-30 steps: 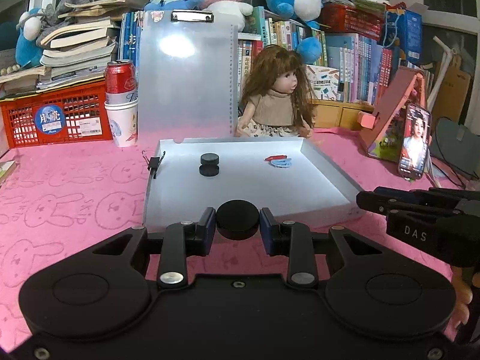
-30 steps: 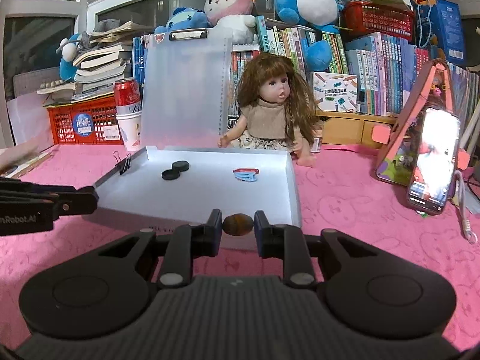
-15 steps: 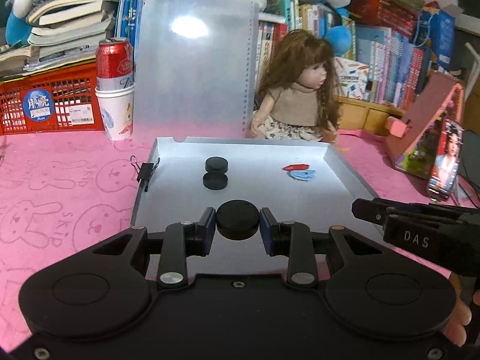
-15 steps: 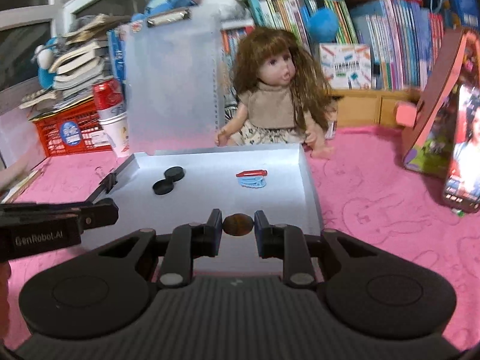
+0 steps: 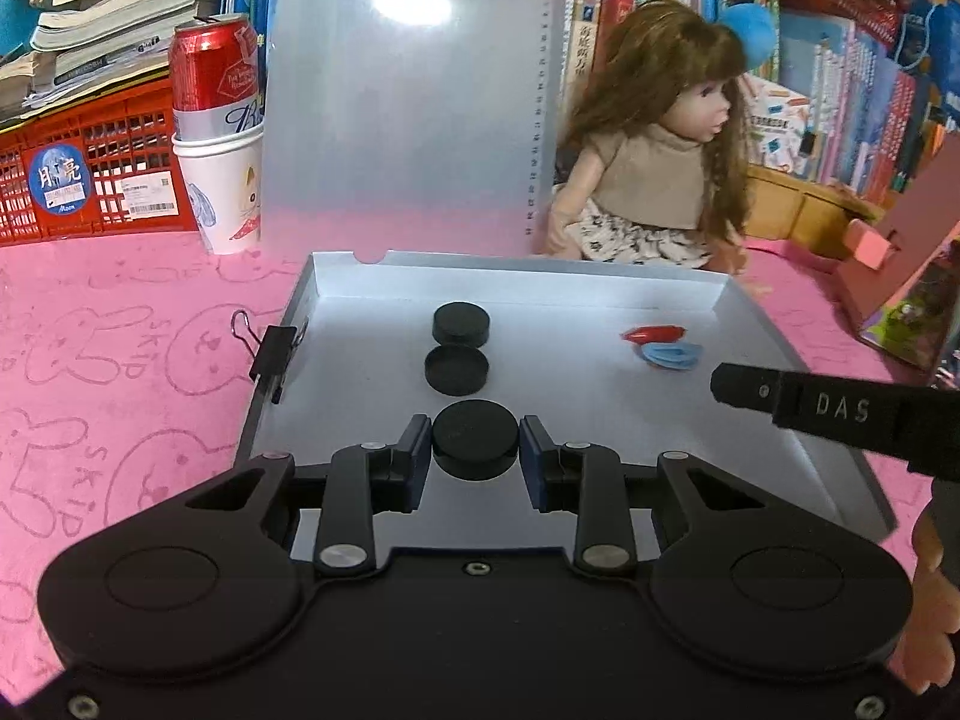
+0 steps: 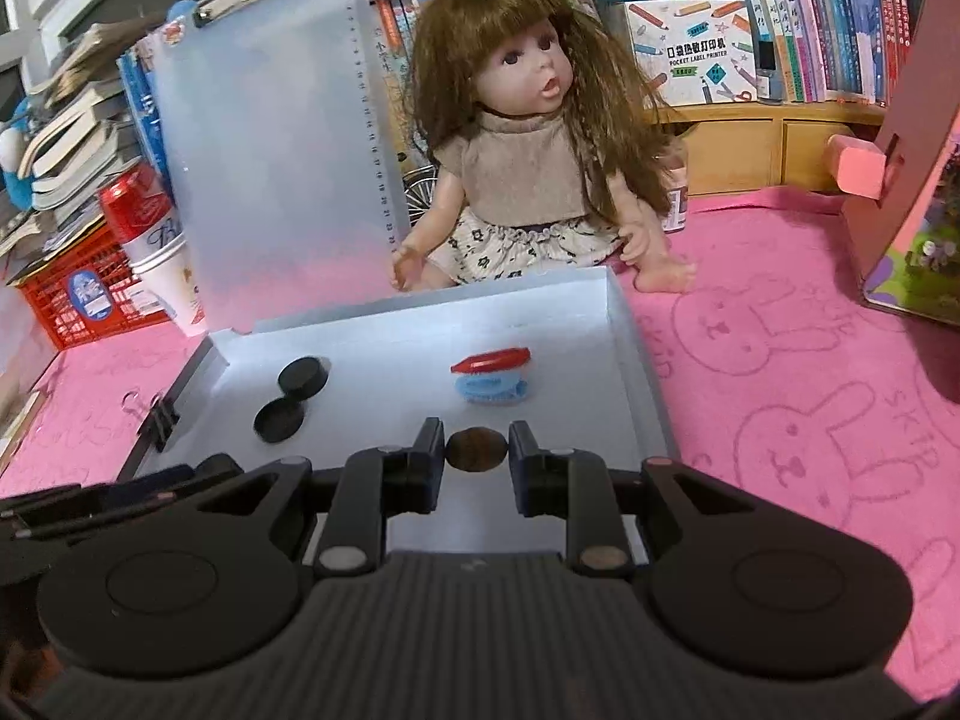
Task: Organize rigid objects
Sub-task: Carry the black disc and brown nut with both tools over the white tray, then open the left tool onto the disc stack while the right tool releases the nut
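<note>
An open grey box (image 5: 780, 432) (image 6: 636, 360) lies on the pink cloth, its translucent lid (image 5: 408, 96) standing upright behind it. My left gripper (image 5: 475, 445) is shut on a black round cap held over the box's near half. Two more black caps (image 5: 459, 345) (image 6: 294, 399) rest on the box floor, just beyond it. A red clip and a blue clip (image 5: 663, 345) (image 6: 493, 378) lie together towards the right wall. My right gripper (image 6: 477, 449) is shut on a small brown round piece, above the box's near edge.
A doll (image 6: 528, 180) sits right behind the box. A red can in a paper cup (image 5: 219, 138) and a red crate (image 5: 78, 180) stand at the back left. A black binder clip (image 5: 270, 354) grips the left wall. Books fill the back; a pink toy house (image 6: 918, 192) is right.
Both grippers have moved forward over the box with their pieces still held. The caps, the clips and the doll now look larger and closer.
</note>
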`<state>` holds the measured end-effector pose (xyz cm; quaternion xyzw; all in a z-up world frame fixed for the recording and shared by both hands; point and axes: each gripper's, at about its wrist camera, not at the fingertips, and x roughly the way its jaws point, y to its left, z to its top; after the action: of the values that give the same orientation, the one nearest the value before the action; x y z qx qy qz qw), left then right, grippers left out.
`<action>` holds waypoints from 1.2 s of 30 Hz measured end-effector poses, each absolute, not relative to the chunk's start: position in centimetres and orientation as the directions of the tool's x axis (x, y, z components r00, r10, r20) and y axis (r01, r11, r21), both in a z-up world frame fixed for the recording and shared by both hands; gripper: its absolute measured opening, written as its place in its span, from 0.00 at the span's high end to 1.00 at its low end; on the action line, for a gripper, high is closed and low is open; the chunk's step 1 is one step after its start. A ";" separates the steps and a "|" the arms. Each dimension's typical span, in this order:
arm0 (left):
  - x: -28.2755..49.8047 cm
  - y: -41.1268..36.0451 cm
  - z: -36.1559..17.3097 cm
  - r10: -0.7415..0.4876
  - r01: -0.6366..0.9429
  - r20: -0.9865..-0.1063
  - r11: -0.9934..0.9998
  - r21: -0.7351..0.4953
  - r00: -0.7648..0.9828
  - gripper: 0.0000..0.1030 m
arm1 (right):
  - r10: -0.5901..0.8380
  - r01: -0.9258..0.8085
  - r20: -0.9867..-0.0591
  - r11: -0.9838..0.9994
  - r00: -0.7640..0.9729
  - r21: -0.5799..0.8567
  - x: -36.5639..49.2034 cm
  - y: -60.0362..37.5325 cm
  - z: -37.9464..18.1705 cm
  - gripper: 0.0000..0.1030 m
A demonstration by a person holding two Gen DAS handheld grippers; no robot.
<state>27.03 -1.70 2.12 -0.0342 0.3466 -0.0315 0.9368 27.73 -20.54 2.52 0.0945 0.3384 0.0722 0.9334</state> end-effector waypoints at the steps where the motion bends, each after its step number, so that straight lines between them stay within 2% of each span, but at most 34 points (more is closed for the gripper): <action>1: 27.3 -1.7 1.9 -0.081 0.033 -0.652 0.996 -0.086 0.754 0.71 | 0.196 -0.070 -0.620 0.973 0.760 0.221 28.0 -20.4 2.4 0.74; 14: 29.6 -2.1 0.4 -0.064 0.019 -0.676 0.997 -0.074 0.734 0.71 | 0.159 -0.048 -0.645 0.981 0.747 0.186 30.0 -19.9 0.6 0.74; 36: 30.1 -3.1 -0.3 -0.030 0.038 -0.641 0.999 -0.003 0.767 0.71 | 0.131 -0.059 -0.637 0.989 0.760 0.133 30.3 -19.4 -0.2 0.74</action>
<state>30.12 -3.08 -0.30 0.0052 0.3411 -0.0181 0.9398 30.33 -19.42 -0.21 0.0524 0.3430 0.0509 0.9365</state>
